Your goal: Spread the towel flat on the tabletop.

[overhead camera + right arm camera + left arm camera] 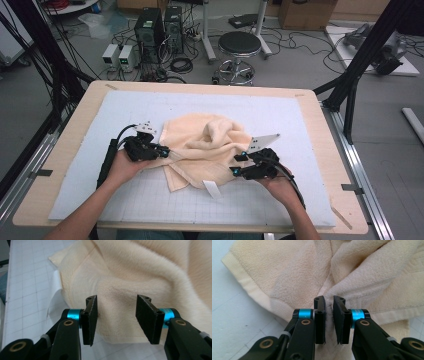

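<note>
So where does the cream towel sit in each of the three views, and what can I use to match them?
High view: the cream towel lies crumpled mid-table on the white gridded mat, between both grippers.
Left gripper view: it fills the upper and right picture, a fold pinched by the left gripper.
Right gripper view: it covers the centre and right, its hem under the open right gripper.
Shared landmark: the mat's grid lines.

- A soft, cream-yellow towel lies crumpled in the middle of the table.
- Its middle is bunched up in a lump.
- A small white tag sticks out at its near edge.
</note>
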Demonstrator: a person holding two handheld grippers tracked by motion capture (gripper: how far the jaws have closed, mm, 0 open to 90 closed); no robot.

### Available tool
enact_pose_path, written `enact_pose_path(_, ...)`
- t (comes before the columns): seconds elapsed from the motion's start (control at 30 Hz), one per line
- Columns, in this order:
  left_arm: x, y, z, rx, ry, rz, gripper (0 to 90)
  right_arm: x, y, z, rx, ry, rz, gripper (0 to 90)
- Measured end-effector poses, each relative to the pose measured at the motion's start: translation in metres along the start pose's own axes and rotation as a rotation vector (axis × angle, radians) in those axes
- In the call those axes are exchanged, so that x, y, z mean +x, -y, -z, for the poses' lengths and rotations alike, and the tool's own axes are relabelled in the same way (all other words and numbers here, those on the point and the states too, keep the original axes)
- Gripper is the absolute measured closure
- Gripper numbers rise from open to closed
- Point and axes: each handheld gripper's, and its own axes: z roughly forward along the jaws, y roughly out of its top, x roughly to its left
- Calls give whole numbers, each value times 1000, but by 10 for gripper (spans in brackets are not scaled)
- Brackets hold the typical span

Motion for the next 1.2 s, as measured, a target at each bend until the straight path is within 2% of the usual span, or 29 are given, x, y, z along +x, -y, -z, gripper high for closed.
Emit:
enact_pose_path(0.07,1,0,-1,6,3,-3,795,-1,3,-10,29,-4,-2,558)
enact_pose_path(0.1,1,0,-2,8,2,-5,796,-1,5,-16,59,-1,-8,623)
enact_pose_path(0.13,1,0,-3,9,2,-4,796,-1,5,-16,59,-1,-8,623)
enact_pose_path(0.23,2,1,-3,18,2,-7,796,-3,10,-28,93,-3,11,820)
enact_pose_path(0.37,2,2,-3,26,9,-9,796,-5,12,-29,92,-16,4,889)
enact_pose_path(0.67,-5,4,2,25,4,-39,800,0,14,-16,75,-49,10,888)
enact_pose_path(0.7,-6,4,2,26,0,-40,798,1,14,-16,67,-66,4,756)
enact_pose_path(0.87,-5,4,2,29,0,-42,795,4,13,-13,43,-88,-5,692)
enact_pose_path(0.9,-5,4,2,29,0,-40,795,5,11,-10,15,-102,0,653)
enact_pose_path(0.97,-5,4,1,25,2,-33,792,8,11,-8,4,-117,4,633)
enact_pose_path(1.13,-4,4,-2,26,0,-27,776,12,11,-16,47,-102,30,621)
enact_pose_path(1.17,-4,4,-1,36,2,-37,754,11,13,-22,77,-82,22,636)
enact_pose_path(1.2,-4,4,-1,36,2,-37,730,11,13,-22,77,-82,22,636)
